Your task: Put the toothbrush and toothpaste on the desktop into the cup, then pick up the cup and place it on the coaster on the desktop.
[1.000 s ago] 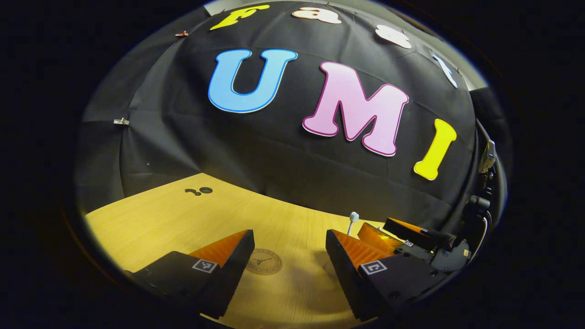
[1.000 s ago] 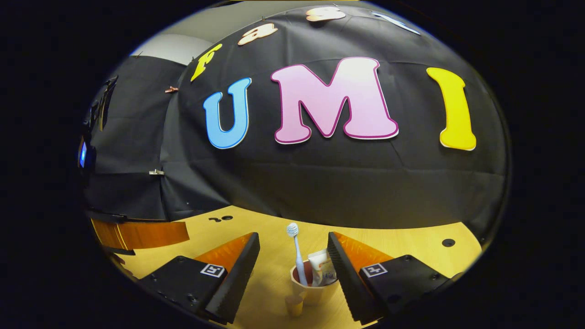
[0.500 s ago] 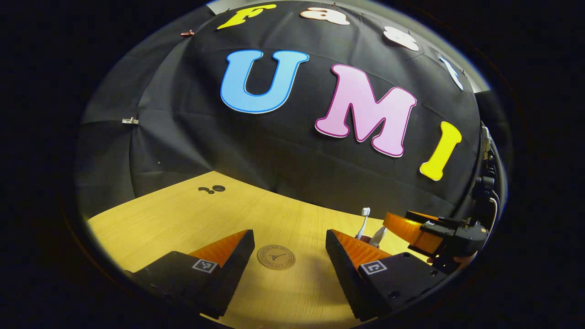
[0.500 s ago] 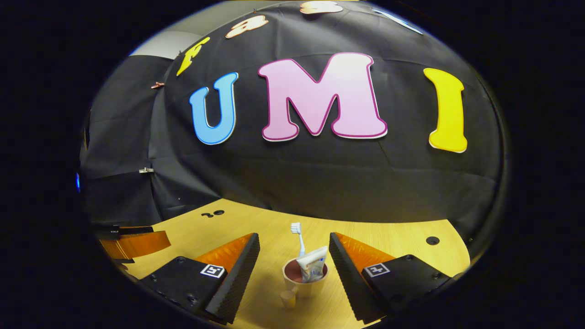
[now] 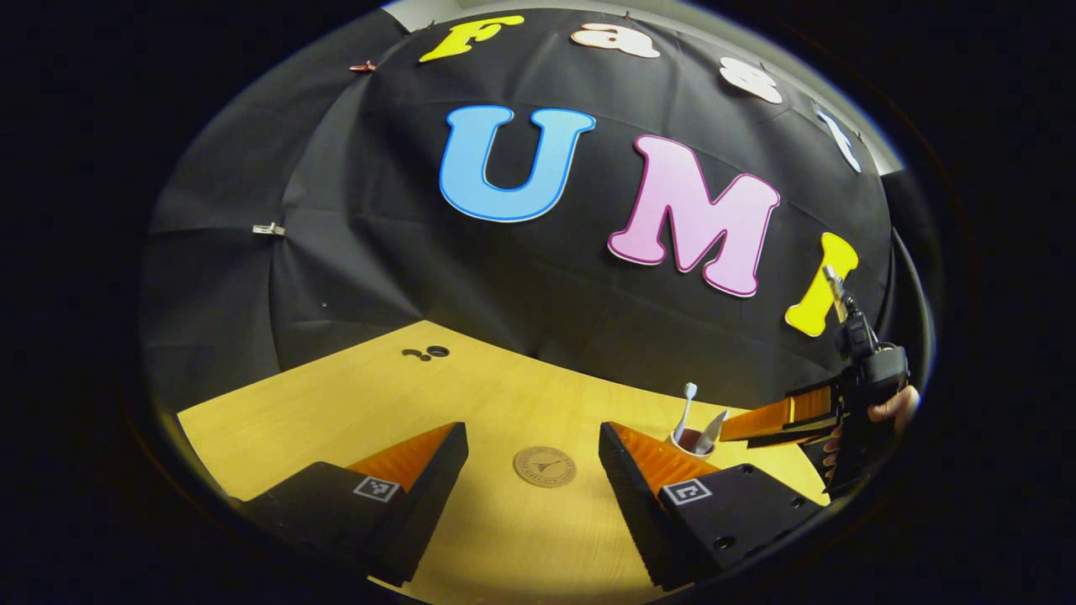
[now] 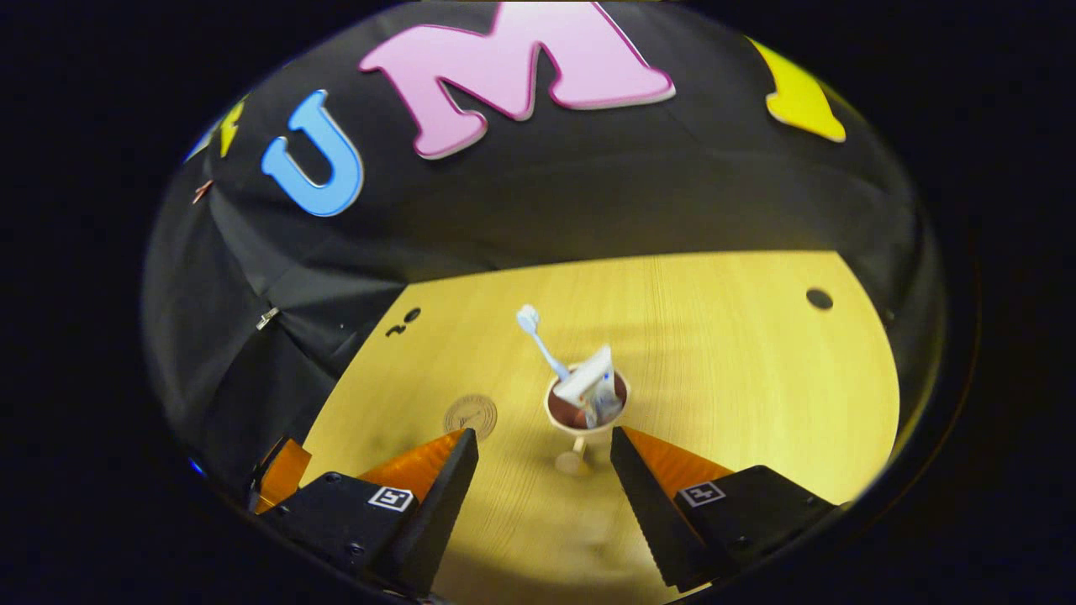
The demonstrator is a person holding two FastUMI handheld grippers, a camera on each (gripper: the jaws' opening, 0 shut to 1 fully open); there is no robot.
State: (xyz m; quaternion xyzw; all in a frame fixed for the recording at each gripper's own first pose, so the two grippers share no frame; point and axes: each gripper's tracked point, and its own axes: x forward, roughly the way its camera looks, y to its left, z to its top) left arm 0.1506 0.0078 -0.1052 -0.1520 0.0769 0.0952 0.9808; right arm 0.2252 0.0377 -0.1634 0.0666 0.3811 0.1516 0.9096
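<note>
Left tool (image 5: 531, 430): two wedge fingers (image 5: 418, 454) tapering to blunt tips, inner faces finely ribbed, gripping edges serrated. Each sits on a chunky angular block with a small square white fiducial tag (image 5: 376, 488) on top; the right-hand block has a few recessed screw holes (image 5: 715, 543). Right tool (image 6: 544, 435): same build, with matching wedges, ribbing, one tag (image 6: 390, 498) per block and screw holes (image 6: 349, 548) near the block edges. Seen side-on in the left gripper view, its fingers are thin flat blades on a dark boxy body with a short stalk (image 5: 834, 286) on top. A bare hand (image 5: 893, 407) shows there, sleeve not visible.
</note>
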